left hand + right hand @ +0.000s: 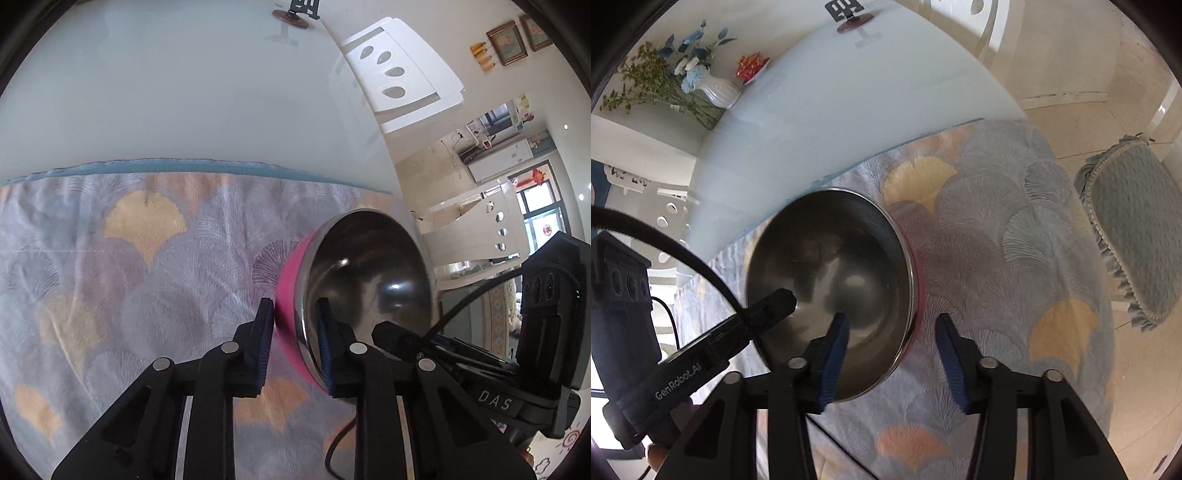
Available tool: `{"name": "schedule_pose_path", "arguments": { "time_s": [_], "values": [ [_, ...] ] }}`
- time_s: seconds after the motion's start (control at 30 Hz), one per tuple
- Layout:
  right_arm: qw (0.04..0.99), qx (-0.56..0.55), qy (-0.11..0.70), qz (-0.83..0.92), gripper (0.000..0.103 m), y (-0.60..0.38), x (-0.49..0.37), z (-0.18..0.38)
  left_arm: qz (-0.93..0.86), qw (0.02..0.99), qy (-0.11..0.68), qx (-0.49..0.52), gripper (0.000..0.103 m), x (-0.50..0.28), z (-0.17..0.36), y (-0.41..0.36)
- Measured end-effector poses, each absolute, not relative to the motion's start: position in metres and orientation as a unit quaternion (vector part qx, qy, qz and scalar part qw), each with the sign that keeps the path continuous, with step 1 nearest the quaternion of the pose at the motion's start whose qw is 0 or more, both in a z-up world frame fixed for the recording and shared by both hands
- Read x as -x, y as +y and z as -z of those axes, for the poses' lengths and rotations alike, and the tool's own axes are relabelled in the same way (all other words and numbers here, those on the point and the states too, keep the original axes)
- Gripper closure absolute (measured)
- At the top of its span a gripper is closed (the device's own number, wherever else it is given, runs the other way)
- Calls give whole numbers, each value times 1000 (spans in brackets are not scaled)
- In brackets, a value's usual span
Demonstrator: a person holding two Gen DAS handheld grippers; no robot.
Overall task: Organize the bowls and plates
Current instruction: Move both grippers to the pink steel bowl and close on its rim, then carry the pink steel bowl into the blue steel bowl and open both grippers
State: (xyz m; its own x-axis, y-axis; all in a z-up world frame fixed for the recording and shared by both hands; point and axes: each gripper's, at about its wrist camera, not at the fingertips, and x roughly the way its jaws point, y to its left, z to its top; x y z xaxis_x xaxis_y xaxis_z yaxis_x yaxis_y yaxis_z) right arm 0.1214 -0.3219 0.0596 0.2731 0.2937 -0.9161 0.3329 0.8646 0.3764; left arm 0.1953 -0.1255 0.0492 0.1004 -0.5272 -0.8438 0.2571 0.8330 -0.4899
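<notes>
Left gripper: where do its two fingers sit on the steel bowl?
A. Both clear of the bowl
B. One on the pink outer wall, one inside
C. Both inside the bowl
B: the left gripper straddles the steel bowl rim, pinching the wall.

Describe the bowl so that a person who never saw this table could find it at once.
On the white glass table lies a pastel cloth with a fan-leaf pattern. Near its far edge is a round steel bowl with a pink outer wall, its rim gripped by the left gripper. It is the only dish there.
</notes>
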Motion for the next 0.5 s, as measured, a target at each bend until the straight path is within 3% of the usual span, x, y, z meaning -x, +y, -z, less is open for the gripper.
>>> {"name": "schedule_pose_path", "arguments": {
  "time_s": [0.1,0.5],
  "values": [
    [754,-254,606,10,76,-320,-123,-53,267,734,615,110,85,-196,-46,-126],
    [755,-243,609,15,77,-313,-119,-58,270,737,611,109,85,-188,-55,-121]
  ]
}}
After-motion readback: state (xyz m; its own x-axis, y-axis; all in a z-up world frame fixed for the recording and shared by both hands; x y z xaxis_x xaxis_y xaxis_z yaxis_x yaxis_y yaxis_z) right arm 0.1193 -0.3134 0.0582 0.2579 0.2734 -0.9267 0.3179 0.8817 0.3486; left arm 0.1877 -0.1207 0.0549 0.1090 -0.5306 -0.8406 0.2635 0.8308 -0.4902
